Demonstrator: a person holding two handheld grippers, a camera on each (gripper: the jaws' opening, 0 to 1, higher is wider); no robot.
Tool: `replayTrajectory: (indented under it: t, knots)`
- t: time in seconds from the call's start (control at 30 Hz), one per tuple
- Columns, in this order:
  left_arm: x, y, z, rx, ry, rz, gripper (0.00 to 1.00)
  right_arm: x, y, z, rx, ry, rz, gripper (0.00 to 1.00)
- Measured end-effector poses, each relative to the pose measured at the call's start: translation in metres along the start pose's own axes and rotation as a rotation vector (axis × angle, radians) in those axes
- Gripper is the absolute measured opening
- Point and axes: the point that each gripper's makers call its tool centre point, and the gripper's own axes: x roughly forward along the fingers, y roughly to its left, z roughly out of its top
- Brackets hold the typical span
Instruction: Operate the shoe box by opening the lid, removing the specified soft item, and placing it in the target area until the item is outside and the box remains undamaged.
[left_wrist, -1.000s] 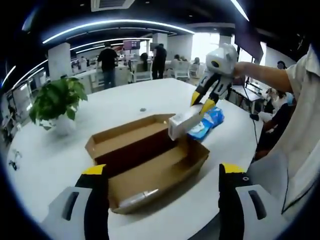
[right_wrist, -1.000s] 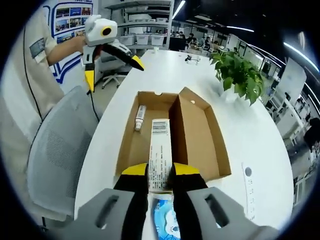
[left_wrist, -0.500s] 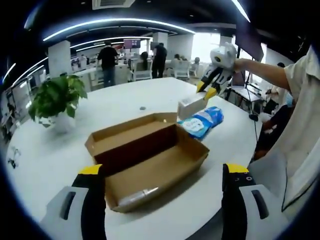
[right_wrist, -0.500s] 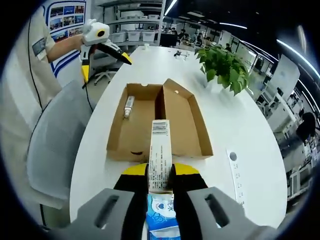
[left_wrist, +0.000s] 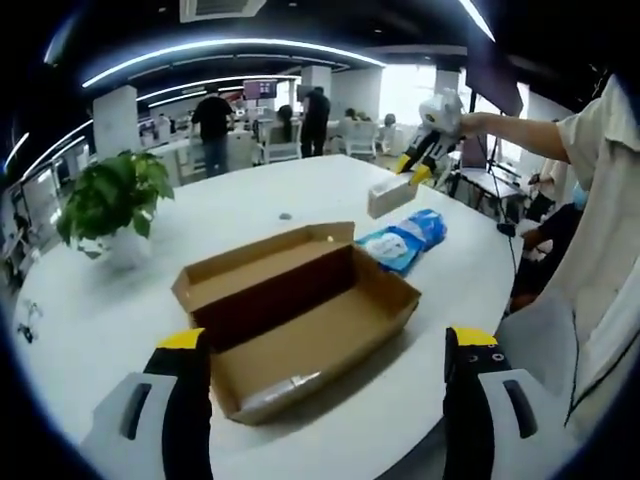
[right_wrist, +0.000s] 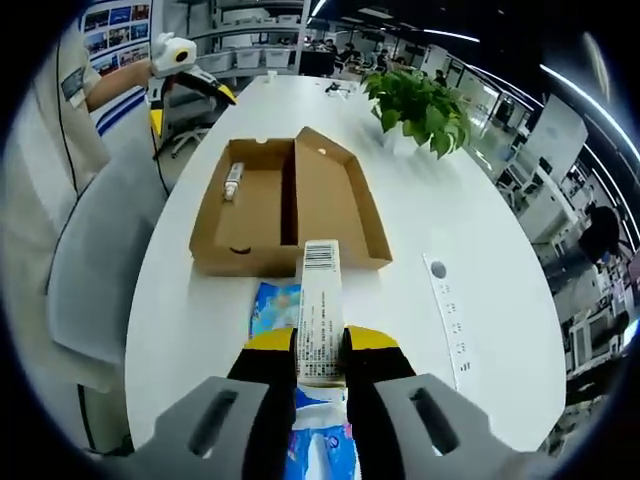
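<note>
The brown shoe box lies open on the white table, its lid folded back flat. A small tube rests inside it near one end. My left gripper stands open in front of the box, holding nothing. My right gripper is shut on a long white carton, held in the air off the box's end, above a blue soft packet. The left gripper view has that right gripper with the carton above the blue packet. The box and tube lie beyond the carton.
A potted plant stands on the table's far side; the plant is beyond the box. A grey chair is at the table's edge by a person's sleeve. A narrow printed strip lies on the table. People stand in the background.
My right gripper has carried the white carton up and away from the box, past its end and over the blue packet. The left gripper has stayed open in place.
</note>
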Motion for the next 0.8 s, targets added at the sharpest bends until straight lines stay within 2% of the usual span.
replayTrajectory:
  t: [0.17, 0.43, 0.8]
  knots:
    - [-0.002, 0.003, 0.000, 0.005, -0.010, 0.002, 0.97, -0.005, -0.011, -0.022, 0.003, 0.041, -0.012, 0.15]
    - [-0.001, 0.006, -0.006, 0.004, 0.014, 0.005, 0.97, -0.010, -0.029, -0.052, 0.010, 0.089, -0.029, 0.15]
    - [0.002, 0.010, -0.012, 0.004, 0.031, 0.007, 0.96, -0.004, -0.046, -0.089, 0.019, 0.156, -0.037, 0.15]
